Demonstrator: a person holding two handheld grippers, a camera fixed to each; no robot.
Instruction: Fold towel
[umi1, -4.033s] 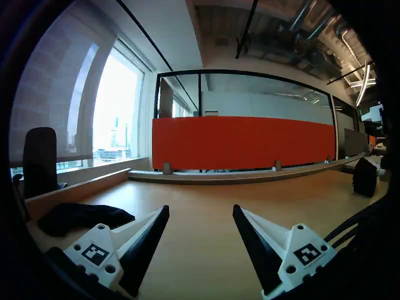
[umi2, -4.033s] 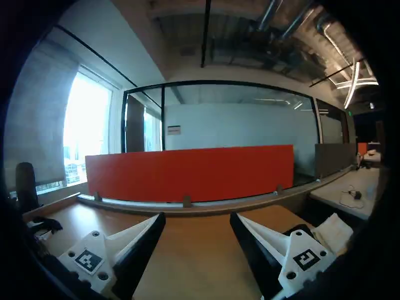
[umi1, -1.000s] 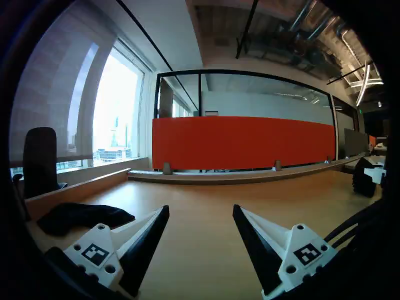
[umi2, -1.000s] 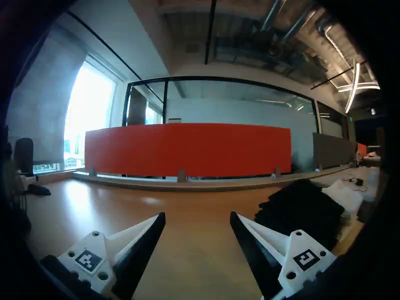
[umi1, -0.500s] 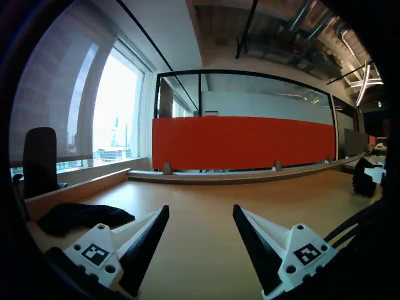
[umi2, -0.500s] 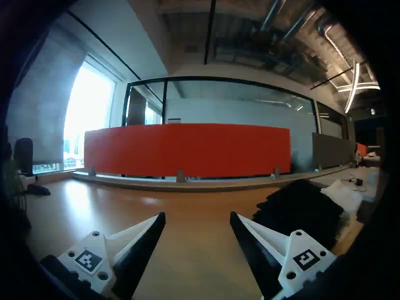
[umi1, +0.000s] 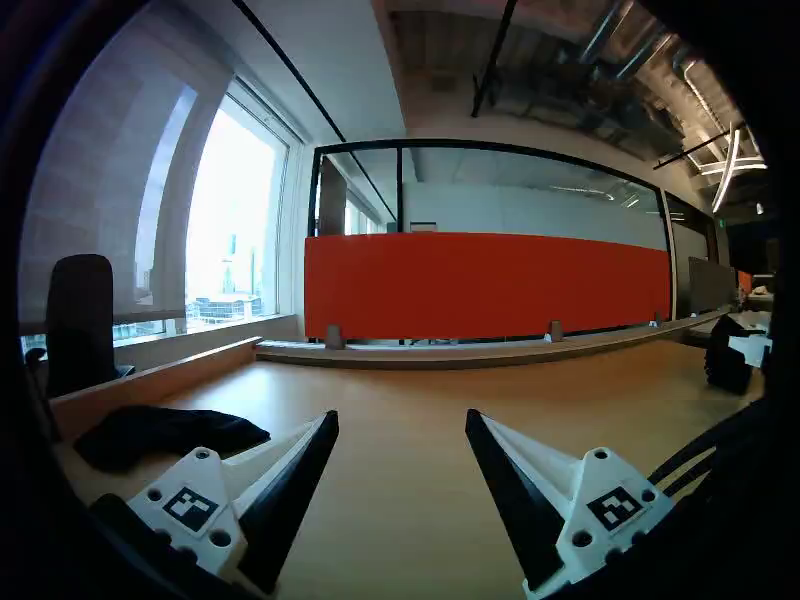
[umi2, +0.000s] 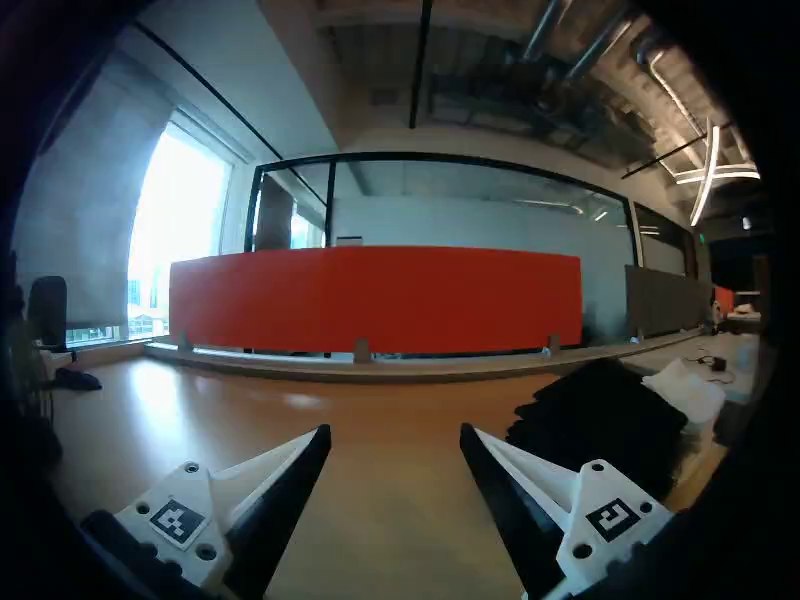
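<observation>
Left gripper (umi1: 401, 415) and right gripper (umi2: 394, 430) hover over a wooden desk (umi2: 390, 505), fingers apart, empty; black towel pile (umi2: 610, 420) at the right gripper's three o'clock.

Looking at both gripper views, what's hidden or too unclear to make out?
Left gripper view: dark cloth, near edge behind the left gripper; whether it's a towel is unclear.
Left gripper view: dark object at the right, cut off by the edge.
Right gripper view: black fabric pile, partly behind the right gripper; layers uncountable.
Right gripper view: small dark thing far left, too small to identify.
</observation>
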